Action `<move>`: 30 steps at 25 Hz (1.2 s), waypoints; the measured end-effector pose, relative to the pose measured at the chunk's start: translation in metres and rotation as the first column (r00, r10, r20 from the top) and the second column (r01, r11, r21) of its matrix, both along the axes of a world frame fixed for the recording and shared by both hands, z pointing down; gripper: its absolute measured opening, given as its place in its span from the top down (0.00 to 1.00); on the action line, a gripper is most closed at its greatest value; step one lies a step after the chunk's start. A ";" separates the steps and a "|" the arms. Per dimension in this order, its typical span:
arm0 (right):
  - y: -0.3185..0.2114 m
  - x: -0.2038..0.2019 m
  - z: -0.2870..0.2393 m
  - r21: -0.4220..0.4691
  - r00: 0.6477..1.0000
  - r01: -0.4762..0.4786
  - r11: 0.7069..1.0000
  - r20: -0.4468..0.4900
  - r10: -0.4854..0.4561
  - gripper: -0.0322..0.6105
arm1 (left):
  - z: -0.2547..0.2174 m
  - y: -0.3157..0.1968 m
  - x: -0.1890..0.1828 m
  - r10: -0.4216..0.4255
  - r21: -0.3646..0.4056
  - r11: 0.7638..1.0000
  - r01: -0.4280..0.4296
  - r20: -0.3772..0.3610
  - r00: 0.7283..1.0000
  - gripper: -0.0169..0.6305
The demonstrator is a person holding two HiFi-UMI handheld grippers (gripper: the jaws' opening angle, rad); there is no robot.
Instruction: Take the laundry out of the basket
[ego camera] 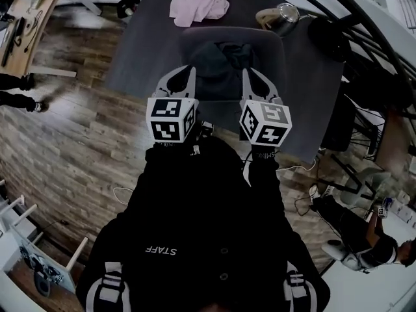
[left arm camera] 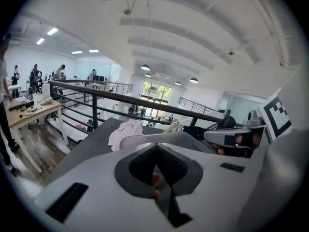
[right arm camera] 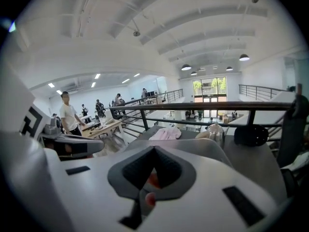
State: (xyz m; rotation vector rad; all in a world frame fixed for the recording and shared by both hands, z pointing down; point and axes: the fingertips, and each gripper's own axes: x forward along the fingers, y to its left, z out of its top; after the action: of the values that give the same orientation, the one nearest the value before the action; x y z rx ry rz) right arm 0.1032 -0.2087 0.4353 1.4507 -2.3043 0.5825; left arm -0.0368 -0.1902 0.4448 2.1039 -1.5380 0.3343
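Left gripper (ego camera: 184, 77) is sitting at the lower left of the basket (ego camera: 195, 35), and in the left gripper view its jaws are pressed together with nothing between them. It's hovering at the basket's near edge; can't really tell from the head view if the tips are touching the clothes.

The laundry (ego camera: 218, 64) is a dark bundle lying inside the grey basket, middle of the frame, on the dark table (ego camera: 140, 44). A pink garment (ego camera: 200, 0) is lying out on the table, near the top edge.

Right gripper (ego camera: 252, 77) is mirroring it at the basket's lower right, jaws fully together too, gripping nothing. A shiny kettle (ego camera: 283, 17) is standing at the upper right.
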 end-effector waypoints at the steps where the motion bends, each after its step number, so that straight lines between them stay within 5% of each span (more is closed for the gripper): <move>1: -0.003 -0.001 0.006 -0.016 1.000 0.008 1.000 -0.017 -0.008 0.93 | 0.007 -0.005 0.002 0.011 -0.017 1.000 -0.011 -0.005 1.000 0.97; 10: -0.037 -0.005 0.074 -0.199 0.994 0.034 0.979 -0.093 -0.053 0.92 | 0.060 -0.037 0.011 0.089 -0.198 0.976 -0.088 -0.004 0.996 0.97; 13: -0.045 -0.012 0.094 -0.267 0.993 0.060 0.962 -0.081 -0.085 0.73 | 0.068 -0.046 0.012 0.091 -0.225 0.970 -0.091 -0.012 0.996 0.97; 15: -0.051 -0.015 0.108 -0.313 0.991 0.082 0.946 -0.072 -0.109 0.69 | 0.073 -0.052 0.013 0.098 -0.242 0.965 -0.097 -0.009 0.995 0.97; 19: -0.060 -0.026 0.142 -0.436 0.985 0.146 0.888 -0.016 -0.170 0.48 | 0.084 -0.068 0.014 0.109 -0.274 0.956 -0.106 -0.007 0.994 0.97; 22: -0.068 -0.031 0.164 -0.490 0.980 0.182 0.853 0.019 -0.198 0.43 | 0.091 -0.080 0.016 0.110 -0.288 0.952 -0.108 -0.009 0.994 0.97; 30: -0.079 -0.023 0.197 -0.549 0.983 0.161 0.820 0.016 -0.182 0.40 | 0.101 -0.102 0.019 0.108 -0.313 0.944 -0.104 -0.007 0.994 0.97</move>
State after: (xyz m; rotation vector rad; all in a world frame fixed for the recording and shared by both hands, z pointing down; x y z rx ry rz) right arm 0.0799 -0.2876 0.6326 0.9561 -1.9706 1.0460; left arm -0.0179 -0.2924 0.5460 1.9379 -1.2822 0.5876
